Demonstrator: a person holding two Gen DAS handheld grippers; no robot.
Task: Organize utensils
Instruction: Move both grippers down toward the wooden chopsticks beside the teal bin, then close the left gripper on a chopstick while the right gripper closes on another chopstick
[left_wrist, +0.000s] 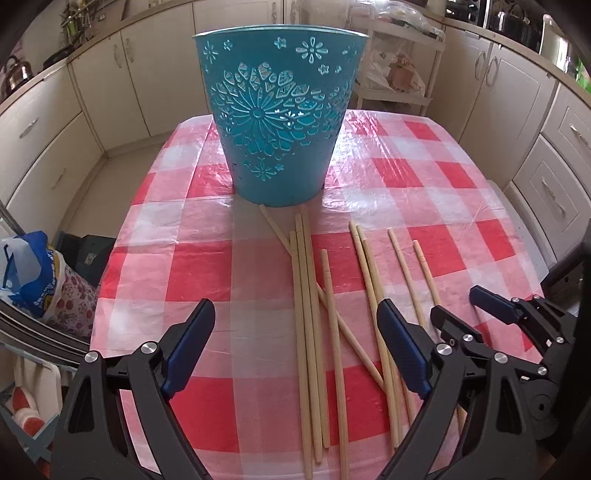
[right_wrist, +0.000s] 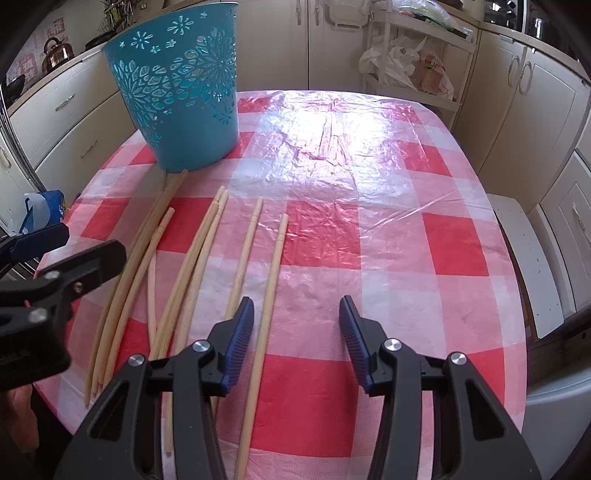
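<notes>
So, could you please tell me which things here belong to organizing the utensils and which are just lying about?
Part of the job:
- wooden chopsticks, scattered loose on the checked tablecloth
- teal bucket, standing upright just beyond them
- left gripper and right gripper, both open

Just lying about:
- kettle on the counter
- plastic bags on the white rack

Home kitchen: cream cabinets (left_wrist: 110, 85), kettle (right_wrist: 57, 51) (checked tablecloth (right_wrist: 388, 229) too)

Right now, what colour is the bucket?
The bucket is teal blue with cut-out flower patterns. The left wrist view shows it best.
</notes>
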